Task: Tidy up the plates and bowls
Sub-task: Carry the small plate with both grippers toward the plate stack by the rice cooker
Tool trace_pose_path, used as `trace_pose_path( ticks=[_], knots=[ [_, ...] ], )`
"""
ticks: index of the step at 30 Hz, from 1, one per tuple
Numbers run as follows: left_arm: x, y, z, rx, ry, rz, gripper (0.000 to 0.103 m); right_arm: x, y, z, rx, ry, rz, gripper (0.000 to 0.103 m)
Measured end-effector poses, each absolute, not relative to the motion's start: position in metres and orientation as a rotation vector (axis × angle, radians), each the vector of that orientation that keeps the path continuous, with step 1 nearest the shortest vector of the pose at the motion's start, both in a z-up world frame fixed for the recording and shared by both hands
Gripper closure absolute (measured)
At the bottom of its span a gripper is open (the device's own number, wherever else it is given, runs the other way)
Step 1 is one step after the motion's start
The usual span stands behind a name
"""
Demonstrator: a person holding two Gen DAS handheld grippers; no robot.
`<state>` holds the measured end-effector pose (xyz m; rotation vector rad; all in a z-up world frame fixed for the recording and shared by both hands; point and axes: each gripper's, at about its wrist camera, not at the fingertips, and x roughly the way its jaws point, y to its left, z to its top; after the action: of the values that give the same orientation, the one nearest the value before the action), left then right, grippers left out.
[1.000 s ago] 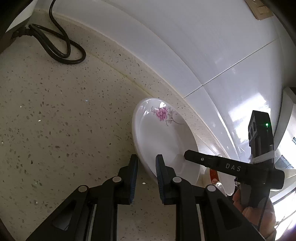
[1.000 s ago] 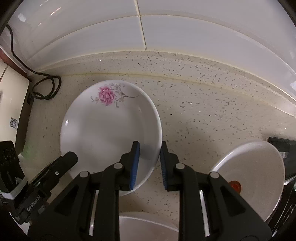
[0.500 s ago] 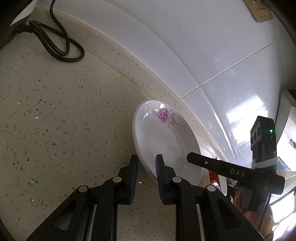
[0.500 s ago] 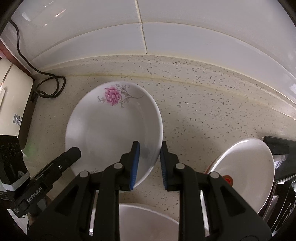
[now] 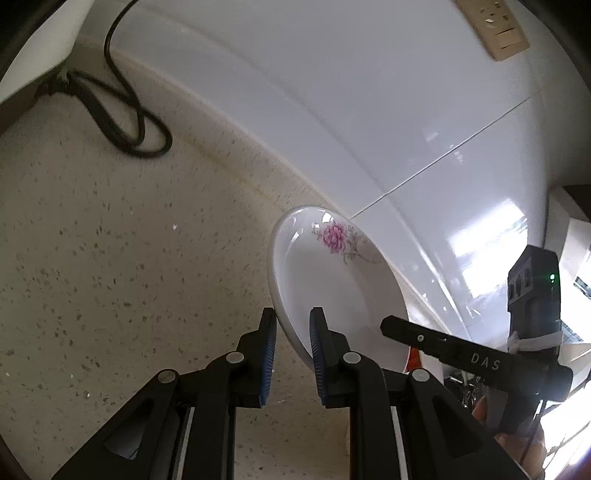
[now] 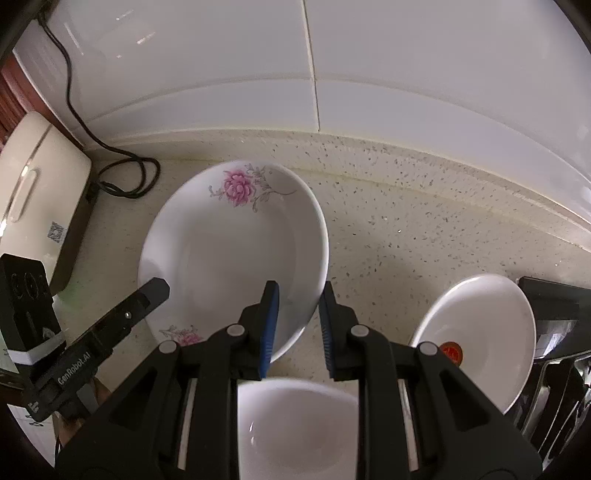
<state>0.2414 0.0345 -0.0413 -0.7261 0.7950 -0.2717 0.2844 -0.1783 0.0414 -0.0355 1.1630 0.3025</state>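
Observation:
A white plate with a pink flower (image 5: 332,280) hangs tilted above the speckled counter (image 5: 110,277), held from two sides. My left gripper (image 5: 293,314) is shut on its near rim in the left wrist view. My right gripper (image 6: 297,291) is shut on the plate (image 6: 229,251) at its right rim in the right wrist view. Each gripper's dark finger shows in the other's view, reaching over the plate. A plain white bowl (image 6: 295,424) sits under the right gripper. Another white plate with a red sticker (image 6: 480,332) leans at the right.
A white tiled wall (image 6: 369,74) runs along the back of the counter. At the left lie a coiled black cable (image 6: 125,177) and a cream appliance (image 6: 37,184). A dark rack (image 6: 554,350) stands at the far right. A wall socket (image 5: 498,29) is high up.
The flower plate has risen off the counter with both grippers still on it. In the right wrist view more of the bowl below and the appliance at the left have come into sight.

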Motion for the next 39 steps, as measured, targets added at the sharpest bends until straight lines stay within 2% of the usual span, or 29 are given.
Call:
trace_pose_path(
  ticks=[23, 39],
  knots=[
    [0.167, 0.064, 0.016, -0.723, 0.763, -0.207, 0.086, 0.2, -0.172, 0.078, 0.113, 1.061, 0.455, 0.078],
    [0.051, 0.081, 0.021, -0.729, 0.722, -0.156, 0.086, 0.104, -0.15, 0.086, 0.089, 1.031, 0.546, 0.078]
  ],
)
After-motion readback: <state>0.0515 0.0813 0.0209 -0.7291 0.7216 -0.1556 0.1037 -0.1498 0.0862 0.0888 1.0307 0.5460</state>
